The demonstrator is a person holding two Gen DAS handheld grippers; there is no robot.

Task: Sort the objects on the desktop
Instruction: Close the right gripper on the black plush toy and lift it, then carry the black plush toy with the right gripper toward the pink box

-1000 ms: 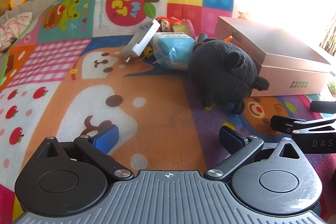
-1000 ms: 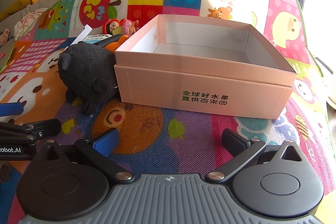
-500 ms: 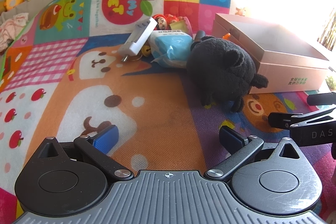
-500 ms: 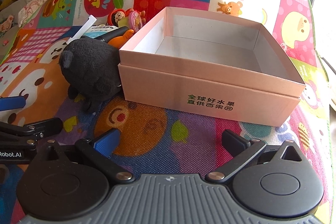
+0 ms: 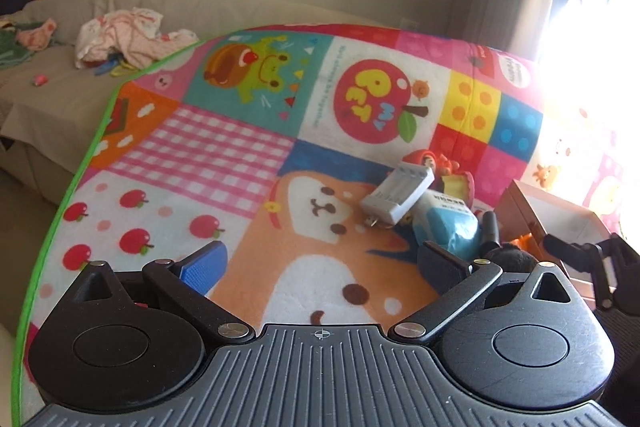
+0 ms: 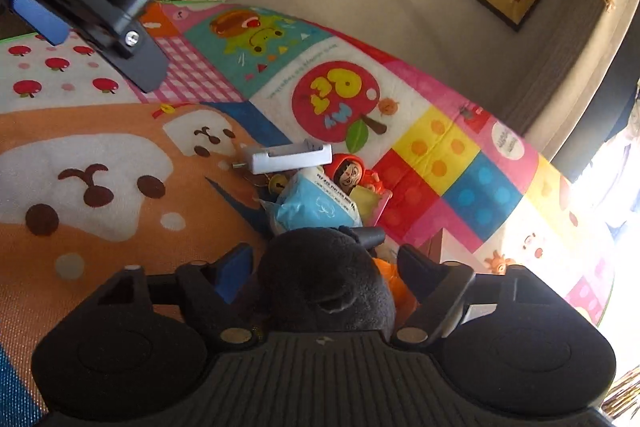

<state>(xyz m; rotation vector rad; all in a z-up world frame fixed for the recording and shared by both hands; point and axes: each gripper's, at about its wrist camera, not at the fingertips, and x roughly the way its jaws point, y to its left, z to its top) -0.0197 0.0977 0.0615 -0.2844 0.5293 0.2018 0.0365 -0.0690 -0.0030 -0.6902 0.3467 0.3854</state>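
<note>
A patchwork cartoon play mat covers the surface; a grey sofa sits at ten o'clock; left claw released; right claw spread around the black plush.

The play mat is woven cloth with a coarse, visible weave — matt throughout. The black toy is fuzzy plush. The white charger looks smooth, hard plastic; the blue packet is glossy, crinkled film — and the pink box matt cardboard.
</note>
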